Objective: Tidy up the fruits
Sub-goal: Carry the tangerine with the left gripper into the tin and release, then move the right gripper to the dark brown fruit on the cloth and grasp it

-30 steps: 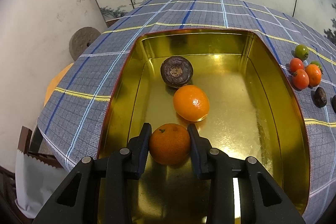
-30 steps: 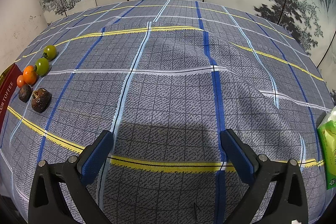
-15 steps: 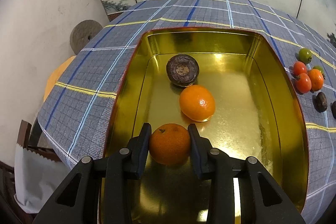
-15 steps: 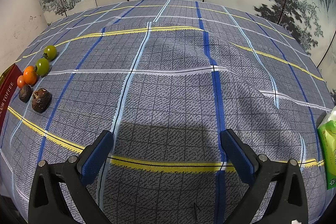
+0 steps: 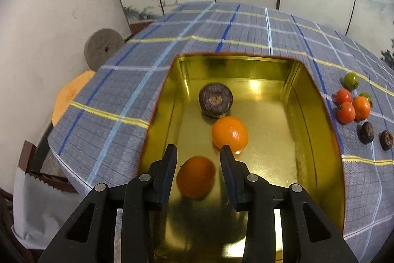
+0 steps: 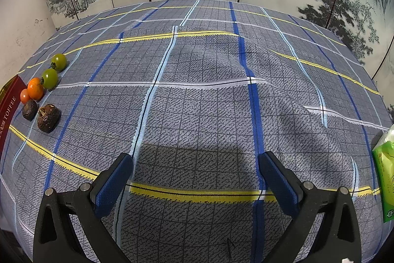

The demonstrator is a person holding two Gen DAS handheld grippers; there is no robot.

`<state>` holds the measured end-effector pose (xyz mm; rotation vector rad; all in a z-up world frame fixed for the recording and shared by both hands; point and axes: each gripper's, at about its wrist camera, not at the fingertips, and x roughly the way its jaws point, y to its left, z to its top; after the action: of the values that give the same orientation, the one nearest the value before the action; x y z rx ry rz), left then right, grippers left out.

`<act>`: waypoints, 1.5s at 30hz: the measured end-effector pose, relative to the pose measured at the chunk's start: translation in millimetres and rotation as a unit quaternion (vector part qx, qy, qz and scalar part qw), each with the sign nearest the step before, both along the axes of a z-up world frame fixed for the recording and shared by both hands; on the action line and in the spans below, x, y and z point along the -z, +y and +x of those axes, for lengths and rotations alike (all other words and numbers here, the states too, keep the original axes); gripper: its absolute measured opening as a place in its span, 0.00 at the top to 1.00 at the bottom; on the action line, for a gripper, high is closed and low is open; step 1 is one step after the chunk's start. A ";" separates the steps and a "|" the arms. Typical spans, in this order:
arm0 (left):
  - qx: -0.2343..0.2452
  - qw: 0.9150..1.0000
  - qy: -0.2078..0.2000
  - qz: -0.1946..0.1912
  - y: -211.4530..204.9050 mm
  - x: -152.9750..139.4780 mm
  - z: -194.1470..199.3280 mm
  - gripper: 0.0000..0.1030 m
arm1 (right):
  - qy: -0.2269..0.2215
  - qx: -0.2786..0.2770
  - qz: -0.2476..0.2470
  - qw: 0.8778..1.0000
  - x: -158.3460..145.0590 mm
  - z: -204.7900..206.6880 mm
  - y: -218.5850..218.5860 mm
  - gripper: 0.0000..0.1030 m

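Now: Mandarin Sits Between Parting Jaws in the Gold Tin

Inside the gold tin (image 5: 310, 130), a dull-orange mandarin (image 5: 196, 176) lies on the shiny floor at the near end, round and slightly blurred. It sits between the fingers of the left gripper (image 5: 198, 150), whose jaws are opening; a thin gap shows on each side, so the pads no longer press it. Just beyond it rests a brighter, glossy orange mandarin (image 5: 229, 132), and behind that a dark purple-brown round fruit (image 5: 215, 100) with a rough, ringed top, the two nearly touching.

Outside the tin, on the blue-grey checked tablecloth (image 6: 197, 100), a small cluster waits: two green tomatoes (image 6: 54, 70), an orange one (image 6: 35, 88), a small red one (image 6: 24, 95) and two wrinkled brown fruits (image 6: 48, 117).

Over bare cloth, the right gripper (image 6: 195, 159) hangs with its blue-padded jaws wide apart and nothing between them. A green packet (image 6: 384, 179) lies at the right edge.
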<state>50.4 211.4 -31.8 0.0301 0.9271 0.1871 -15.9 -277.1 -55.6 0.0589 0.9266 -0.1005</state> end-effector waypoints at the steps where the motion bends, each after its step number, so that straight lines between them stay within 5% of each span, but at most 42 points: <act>1: 0.000 1.000 -0.007 0.007 -1.6 -3.5 -1.3 0.50 | 0.000 0.000 0.000 1.000 0.0 0.0 0.0 0.01; 2: -0.001 1.000 -0.015 0.014 -2.7 -6.5 -2.7 0.39 | 0.000 0.000 0.000 1.000 0.0 0.0 0.0 0.01; 4: -0.003 0.999 -0.039 0.025 -6.0 -14.7 -7.8 0.35 | 0.000 0.000 0.000 1.000 0.0 0.0 0.0 0.01; 21: 0.003 0.997 -0.077 -0.003 -45.0 -51.4 -39.0 0.30 | 0.000 0.000 0.000 1.000 -0.2 -0.1 -0.2 0.01; 30: -0.001 0.996 -0.090 0.027 -70.2 -61.8 -50.9 0.27 | -0.010 -0.003 0.001 1.000 -5.1 -3.7 6.1 0.02; 40: 0.015 0.997 -0.077 0.017 -85.8 -60.6 -49.9 0.24 | -0.074 -0.114 0.055 0.989 -40.1 -11.1 69.2 0.09; 45: 0.025 0.998 -0.064 0.003 -90.8 -56.0 -47.5 0.24 | -0.057 -0.149 0.088 0.983 -36.0 3.5 89.0 0.33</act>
<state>2.9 120.6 24.2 0.0451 0.7965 0.1437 -12.4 -188.1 -19.5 0.0875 0.8188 0.2597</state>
